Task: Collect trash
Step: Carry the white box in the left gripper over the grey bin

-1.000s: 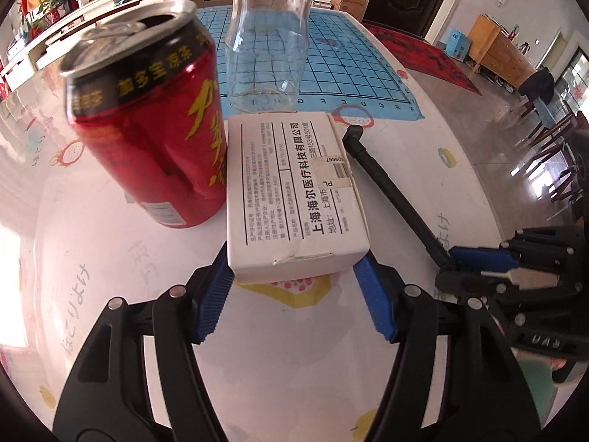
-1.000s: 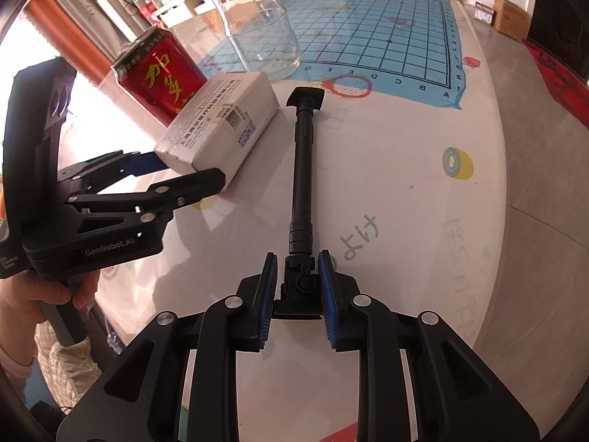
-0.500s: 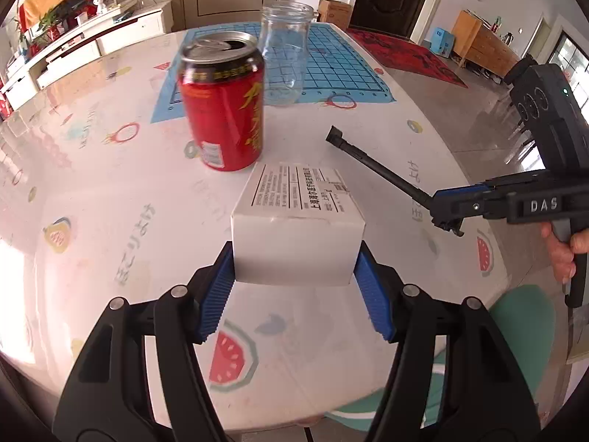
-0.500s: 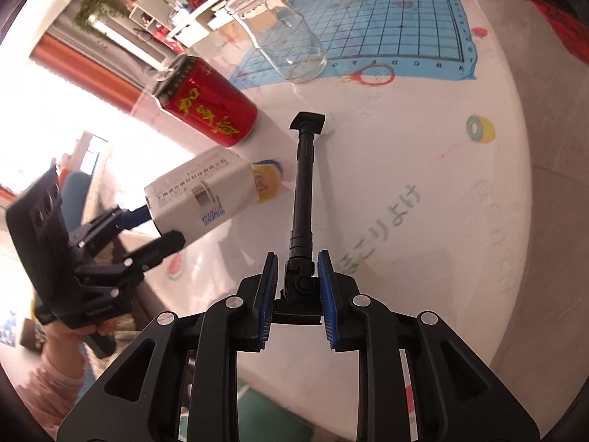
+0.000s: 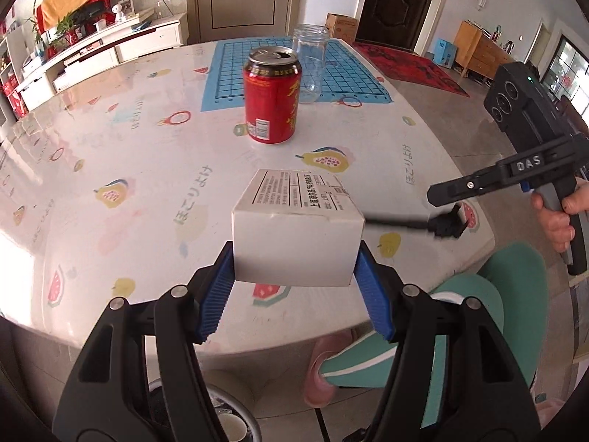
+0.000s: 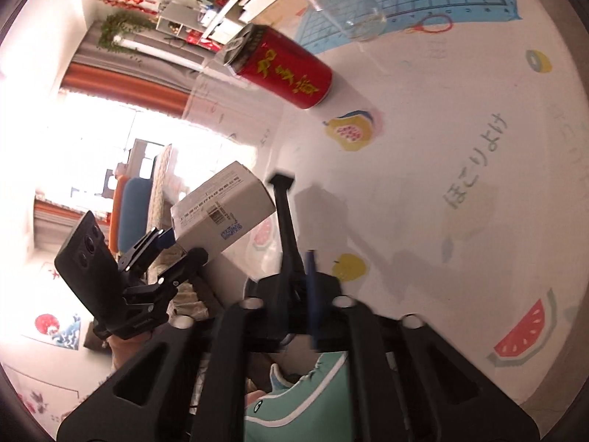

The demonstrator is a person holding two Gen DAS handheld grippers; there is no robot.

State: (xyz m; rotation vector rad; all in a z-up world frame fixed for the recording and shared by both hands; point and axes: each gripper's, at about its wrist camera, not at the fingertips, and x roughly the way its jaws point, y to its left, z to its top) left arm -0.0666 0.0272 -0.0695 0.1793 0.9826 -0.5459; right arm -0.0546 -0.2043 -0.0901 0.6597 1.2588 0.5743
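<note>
My left gripper (image 5: 296,283) is shut on a white cardboard box (image 5: 298,232) with printed labels and holds it in the air above the table's near edge. The box also shows in the right wrist view (image 6: 221,210). My right gripper (image 6: 298,294) is shut on a black rod (image 6: 285,221) with a small foot at its far end, lifted and rolled to the side. The rod shows blurred in the left wrist view (image 5: 416,224). A red drink can (image 5: 271,95) and a clear glass jar (image 5: 311,62) stand on the table.
The round table (image 5: 110,147) has a fruit-print cover and a blue grid mat (image 5: 235,66). A teal chair (image 5: 460,331) stands at the near edge. A round bin rim (image 5: 228,416) shows on the floor below my left gripper. Cabinets stand behind.
Both grippers have lifted and pulled back from the table centre with their loads. The box left the can's side. The right gripper has rolled, swinging the rod toward the box.
</note>
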